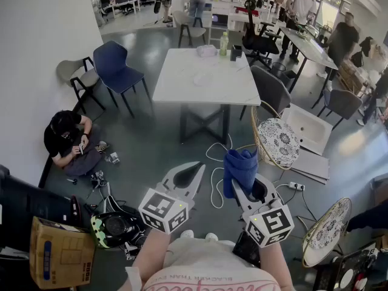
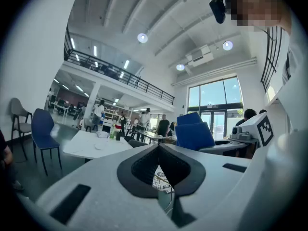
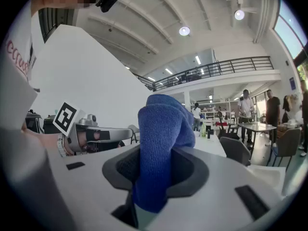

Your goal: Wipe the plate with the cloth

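Observation:
A folded blue cloth [image 1: 240,170] stands up between the jaws of my right gripper [image 1: 244,185], which is shut on it. The same cloth [image 3: 161,143] fills the middle of the right gripper view and shows as a blue block [image 2: 192,133] in the left gripper view. My left gripper [image 1: 197,166] is shut with nothing in it, level beside the right one. A pale plate [image 1: 203,77] lies on the white table [image 1: 182,93], well ahead of both grippers. Both are held in the air over the grey floor.
A blue chair [image 1: 118,65] and a grey chair [image 1: 270,90] flank the table. A green bottle [image 1: 224,43] stands at its far edge. A wicker chair with a patterned cushion [image 1: 276,141], floor cables [image 1: 215,180], a person sitting by the left wall [image 1: 70,141] and a cardboard box [image 1: 57,250] lie nearer.

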`<state>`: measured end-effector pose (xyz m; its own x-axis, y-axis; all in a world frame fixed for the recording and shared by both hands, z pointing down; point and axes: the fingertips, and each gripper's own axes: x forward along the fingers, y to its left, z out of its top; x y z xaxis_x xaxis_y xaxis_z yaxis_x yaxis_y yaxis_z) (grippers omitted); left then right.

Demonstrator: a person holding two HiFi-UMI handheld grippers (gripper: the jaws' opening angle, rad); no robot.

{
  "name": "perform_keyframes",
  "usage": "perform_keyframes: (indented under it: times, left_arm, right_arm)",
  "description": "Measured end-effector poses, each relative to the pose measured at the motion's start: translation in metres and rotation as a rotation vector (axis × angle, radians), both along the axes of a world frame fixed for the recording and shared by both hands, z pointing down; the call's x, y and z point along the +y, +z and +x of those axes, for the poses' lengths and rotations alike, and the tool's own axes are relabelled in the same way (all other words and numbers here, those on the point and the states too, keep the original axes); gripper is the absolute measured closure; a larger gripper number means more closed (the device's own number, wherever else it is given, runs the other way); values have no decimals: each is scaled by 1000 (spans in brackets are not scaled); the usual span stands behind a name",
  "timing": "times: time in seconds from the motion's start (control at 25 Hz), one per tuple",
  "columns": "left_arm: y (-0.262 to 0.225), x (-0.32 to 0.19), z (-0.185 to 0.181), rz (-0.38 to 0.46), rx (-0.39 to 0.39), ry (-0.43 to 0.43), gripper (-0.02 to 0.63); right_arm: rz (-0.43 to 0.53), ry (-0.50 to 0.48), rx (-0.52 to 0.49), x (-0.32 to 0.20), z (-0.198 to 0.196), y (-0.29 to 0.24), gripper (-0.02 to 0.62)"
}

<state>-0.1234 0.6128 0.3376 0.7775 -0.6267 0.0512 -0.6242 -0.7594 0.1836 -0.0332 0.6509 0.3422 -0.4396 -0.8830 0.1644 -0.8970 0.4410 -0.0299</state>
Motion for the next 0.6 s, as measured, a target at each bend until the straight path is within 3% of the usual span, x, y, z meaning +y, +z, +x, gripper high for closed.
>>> perform_keyframes:
  times: [0.6]
  left_arm:
    - [7, -8, 23, 3, 11, -53, 604]
  right_arm:
    - [7, -64, -3, -6, 26, 2, 471]
